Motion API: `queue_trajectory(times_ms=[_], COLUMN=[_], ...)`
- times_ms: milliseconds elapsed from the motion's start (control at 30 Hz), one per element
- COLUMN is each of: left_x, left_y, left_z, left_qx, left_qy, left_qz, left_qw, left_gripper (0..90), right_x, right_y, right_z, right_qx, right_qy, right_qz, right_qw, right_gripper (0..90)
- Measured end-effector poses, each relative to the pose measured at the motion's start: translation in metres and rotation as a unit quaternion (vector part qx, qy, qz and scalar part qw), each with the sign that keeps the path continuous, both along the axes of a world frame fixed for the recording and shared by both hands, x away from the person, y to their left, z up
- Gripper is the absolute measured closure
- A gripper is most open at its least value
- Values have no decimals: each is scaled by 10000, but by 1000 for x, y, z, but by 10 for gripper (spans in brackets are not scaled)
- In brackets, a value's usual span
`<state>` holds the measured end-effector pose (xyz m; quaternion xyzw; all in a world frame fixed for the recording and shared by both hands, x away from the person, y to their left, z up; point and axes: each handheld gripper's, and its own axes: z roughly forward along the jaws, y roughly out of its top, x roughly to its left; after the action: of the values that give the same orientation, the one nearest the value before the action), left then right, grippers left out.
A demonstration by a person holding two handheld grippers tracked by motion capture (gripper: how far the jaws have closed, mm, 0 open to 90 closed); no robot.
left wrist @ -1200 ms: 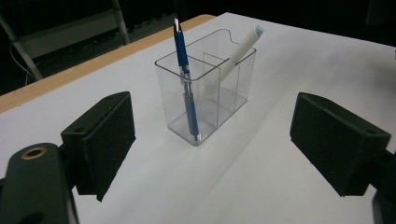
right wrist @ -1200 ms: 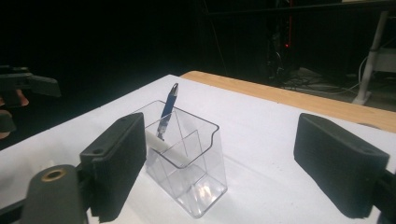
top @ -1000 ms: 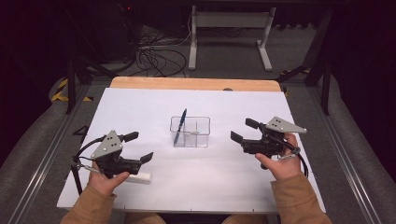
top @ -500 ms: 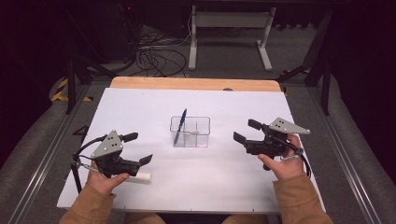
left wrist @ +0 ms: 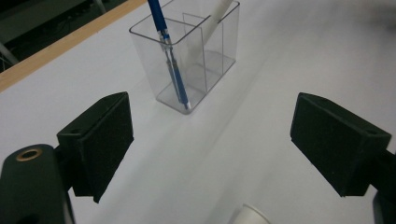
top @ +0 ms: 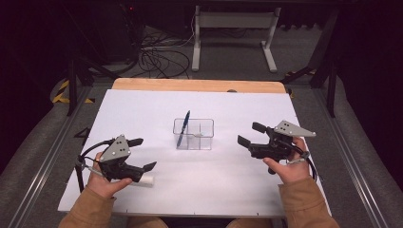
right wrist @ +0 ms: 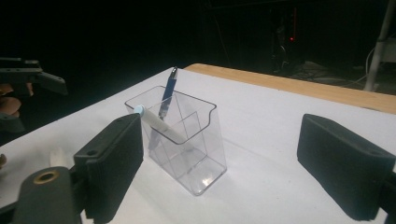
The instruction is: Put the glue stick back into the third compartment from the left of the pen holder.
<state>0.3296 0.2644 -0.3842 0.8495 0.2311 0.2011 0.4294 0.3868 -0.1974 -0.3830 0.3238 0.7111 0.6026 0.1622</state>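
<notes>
Left gripper (left wrist: 210, 144) jaws stand wide apart, empty; clear holder (left wrist: 187, 56) with blue pen (left wrist: 169, 56) ahead between them; right gripper (right wrist: 233, 172) likewise spread, gripping nothing, holder ahead.

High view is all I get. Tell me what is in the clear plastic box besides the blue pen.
Observer: A white stick with a pale blue end leans in the clear plastic box, beside the blue pen.
Operator: Report the box's inside.
Observer: Clear dividers split it into compartments; the pen's tip stands in a corner one.
Operator: Check the left gripper's jaws.
Observer: The left gripper is open, with nothing between its black pads.
</notes>
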Motion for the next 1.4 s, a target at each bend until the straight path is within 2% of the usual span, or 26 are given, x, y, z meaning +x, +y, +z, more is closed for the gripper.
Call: queue_trajectory(times_ms=[67, 200, 467, 567, 733, 833, 1233, 1400], left_x=[2, 5, 10, 11, 10, 9, 8, 9], left_y=[1, 2, 2, 2, -1, -4, -5, -6], left_z=[-1, -4, -9, -10, -12, -13, -14, -15], left_qx=[144, 267, 572, 722, 926, 1109, 1398, 1435], left_qy=[130, 375, 681, 707, 716, 734, 855, 960], left_qz=[-33, -149, -388, -463, -471, -482, -571, -674], left_qw=[9998, 9988, 9953, 9938, 9920, 9899, 9848, 9827], left_gripper=[151, 164, 176, 210, 222, 226, 249, 309], right_x=[0, 1, 1, 0, 0, -1, -1, -1], right_y=[0, 0, -1, -1, -1, -1, -2, -2], right_z=[0, -1, 0, -1, 0, 0, 0, 0], right_qx=[-11, -9, 46, -15, -28, -6, 6, 5], right_qy=[-2, -2, 35, 57, 51, 71, 59, 51], right_qz=[5, 49, 104, 256, 289, 266, 267, 266], right_qw=[10000, 10000, 9999, 9997, 9996, 9996, 9996, 9996], right_gripper=[149, 149, 149, 143, 144, 144, 143, 143])
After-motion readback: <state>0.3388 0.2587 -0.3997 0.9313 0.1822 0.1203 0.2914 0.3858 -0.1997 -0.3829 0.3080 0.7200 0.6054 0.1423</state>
